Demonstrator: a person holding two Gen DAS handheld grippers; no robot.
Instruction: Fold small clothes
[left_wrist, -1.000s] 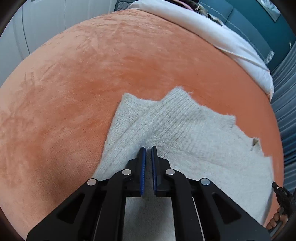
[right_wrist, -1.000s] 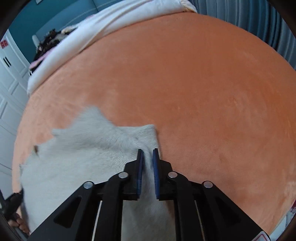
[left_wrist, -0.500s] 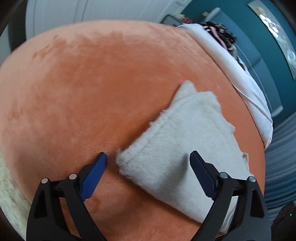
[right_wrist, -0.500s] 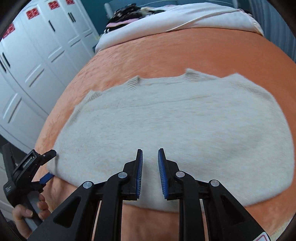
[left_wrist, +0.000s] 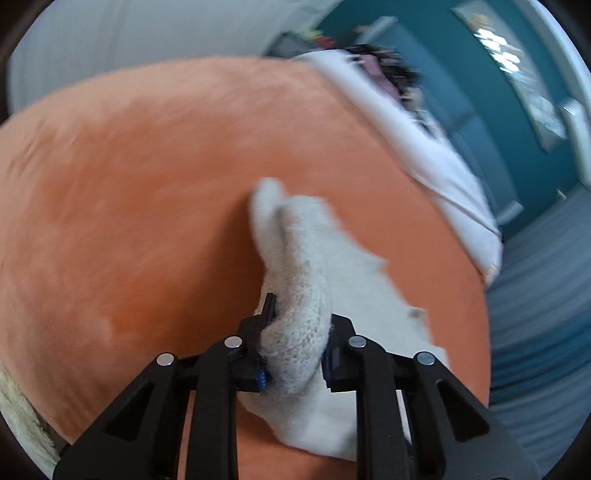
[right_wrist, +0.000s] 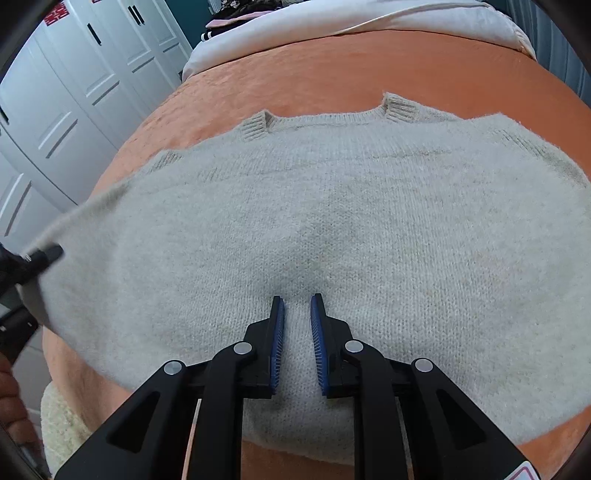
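Note:
A cream knitted sweater (right_wrist: 332, 221) lies folded on the orange blanket (right_wrist: 369, 62), ribbed cuffs at its far edge. My left gripper (left_wrist: 299, 321) is shut on the sweater's left edge (left_wrist: 299, 295) and lifts it off the blanket; it also shows at the left rim of the right wrist view (right_wrist: 33, 258). My right gripper (right_wrist: 297, 306) rests on the sweater's near middle with its jaws a narrow gap apart, holding nothing.
A white duvet (right_wrist: 351, 29) with dark clothes lies at the far end of the bed. White wardrobe doors (right_wrist: 74, 92) stand to the left. A fluffy cream rug (right_wrist: 62, 424) lies below the bed's near edge.
My left gripper has shut on the sweater's edge and raised it. My right gripper has come down closer onto the sweater's middle.

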